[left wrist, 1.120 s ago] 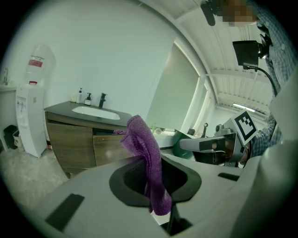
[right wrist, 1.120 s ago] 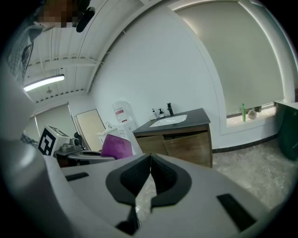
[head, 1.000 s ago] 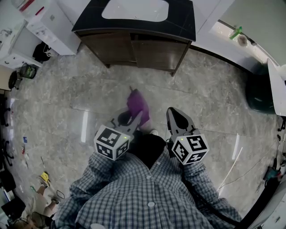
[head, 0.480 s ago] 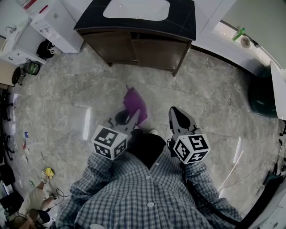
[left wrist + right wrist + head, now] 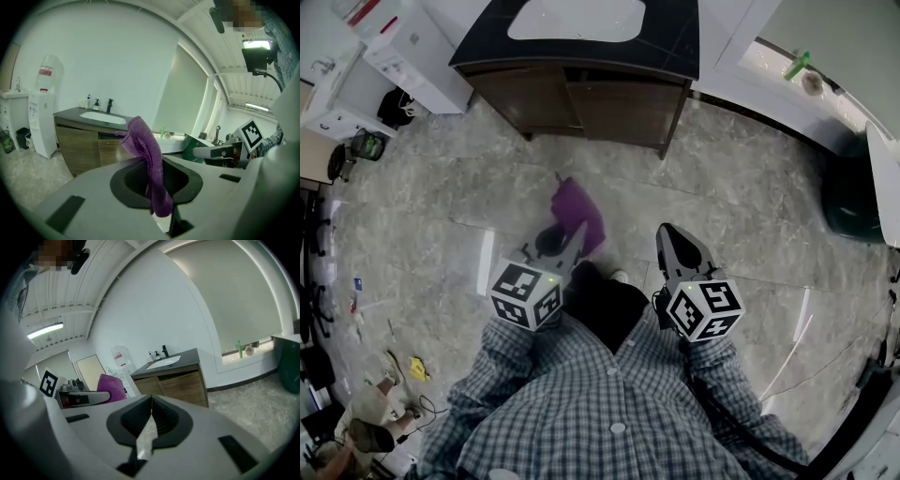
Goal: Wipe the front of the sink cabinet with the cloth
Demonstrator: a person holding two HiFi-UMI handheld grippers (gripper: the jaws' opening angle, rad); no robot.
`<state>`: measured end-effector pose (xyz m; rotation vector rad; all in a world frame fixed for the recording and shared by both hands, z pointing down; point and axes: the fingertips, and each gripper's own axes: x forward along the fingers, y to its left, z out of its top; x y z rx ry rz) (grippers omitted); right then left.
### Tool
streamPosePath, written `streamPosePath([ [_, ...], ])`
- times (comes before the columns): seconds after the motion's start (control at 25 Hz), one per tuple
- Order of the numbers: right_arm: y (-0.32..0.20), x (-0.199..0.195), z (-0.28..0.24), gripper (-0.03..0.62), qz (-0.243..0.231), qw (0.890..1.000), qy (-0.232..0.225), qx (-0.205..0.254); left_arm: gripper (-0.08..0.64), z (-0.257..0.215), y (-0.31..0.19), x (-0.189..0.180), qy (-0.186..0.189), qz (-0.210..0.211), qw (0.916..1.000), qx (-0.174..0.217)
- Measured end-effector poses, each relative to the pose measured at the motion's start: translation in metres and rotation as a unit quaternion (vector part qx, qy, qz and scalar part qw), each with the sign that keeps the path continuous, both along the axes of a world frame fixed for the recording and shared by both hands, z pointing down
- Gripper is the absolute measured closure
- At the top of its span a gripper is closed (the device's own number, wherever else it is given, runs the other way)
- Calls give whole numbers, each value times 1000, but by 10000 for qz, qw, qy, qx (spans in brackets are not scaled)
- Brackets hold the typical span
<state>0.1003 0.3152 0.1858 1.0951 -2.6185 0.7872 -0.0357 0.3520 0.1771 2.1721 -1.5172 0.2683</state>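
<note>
Cloth (image 5: pixel 577 212) clamped in left claw (image 5: pixel 571 240), poking out beyond it, well apart from the cabinet (image 5: pixel 581 98) at the far side. Right claw (image 5: pixel 668 234) pressed together, empty, near the left one's right.

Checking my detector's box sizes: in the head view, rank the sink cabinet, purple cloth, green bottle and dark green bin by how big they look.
1. sink cabinet
2. dark green bin, partly hidden at the right
3. purple cloth, though it sits nearer the camera
4. green bottle
</note>
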Motion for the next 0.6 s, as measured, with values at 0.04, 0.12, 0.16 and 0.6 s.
streamPosePath([
  [0.04, -2, 4, 1, 574, 56, 10000, -57, -42, 506, -1, -2, 2, -14, -3, 10000, 15],
  [0.12, -8, 13, 1, 574, 148, 9999, -55, -48, 506, -1, -6, 4, -40, -15, 10000, 29],
  [0.16, -11, 18, 2, 574, 208, 9998, -33, -32, 506, -1, -7, 4, -48, -22, 10000, 29],
  [0.6, -47, 16, 6, 574, 367, 9993, -4, -40, 506, 15, -49, -12, 83, -74, 9999, -44],
])
